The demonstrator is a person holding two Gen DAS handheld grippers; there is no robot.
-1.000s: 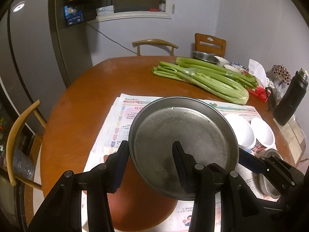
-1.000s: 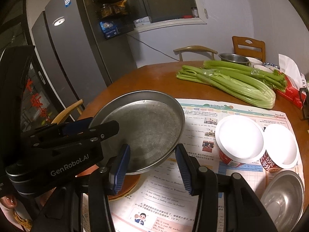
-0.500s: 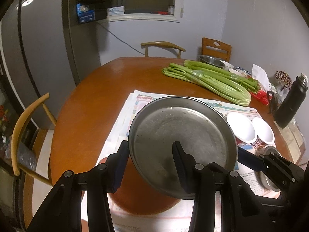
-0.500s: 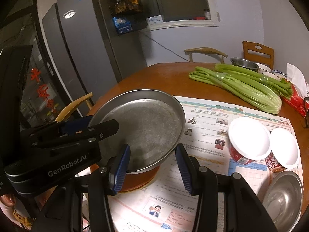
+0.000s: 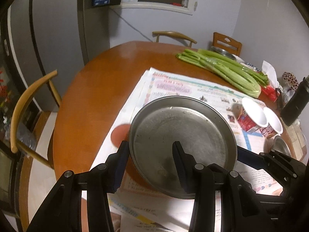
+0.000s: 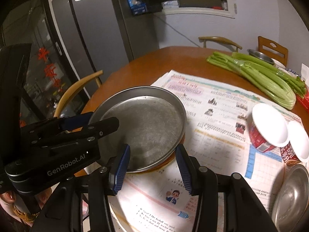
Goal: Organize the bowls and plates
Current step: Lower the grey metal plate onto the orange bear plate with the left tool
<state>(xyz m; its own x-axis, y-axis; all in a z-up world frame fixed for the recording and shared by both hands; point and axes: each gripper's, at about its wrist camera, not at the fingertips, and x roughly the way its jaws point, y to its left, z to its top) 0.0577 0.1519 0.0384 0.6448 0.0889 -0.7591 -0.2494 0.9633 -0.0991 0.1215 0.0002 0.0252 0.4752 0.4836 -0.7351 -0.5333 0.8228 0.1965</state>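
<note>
A round metal plate [image 5: 181, 135] [image 6: 144, 119] hangs just above an orange plate [image 5: 118, 135] [image 6: 166, 163] that lies on the newspaper. My left gripper [image 5: 149, 154] is shut on the metal plate's rim, one finger inside the dish and one outside. The right wrist view shows that left gripper [image 6: 92, 121] clamping the plate's left edge. My right gripper [image 6: 152, 160] is shut on the plate's near rim, and its fingers [image 5: 245, 153] reach under the plate's right side in the left wrist view. Most of the orange plate is hidden.
Newspaper [image 6: 212, 116] covers the near part of the round wooden table [image 5: 100, 89]. Two white bowls [image 6: 268, 127] and a small steel bowl [image 6: 293, 189] stand to the right. Celery [image 5: 222, 69] lies further back, with a black bottle [image 5: 295, 104] at far right and a chair [image 5: 32, 104] at left.
Both grippers have carried the metal plate toward the table's near left and slightly down. It now sits closer over the orange plate. Neither grip has altered.
</note>
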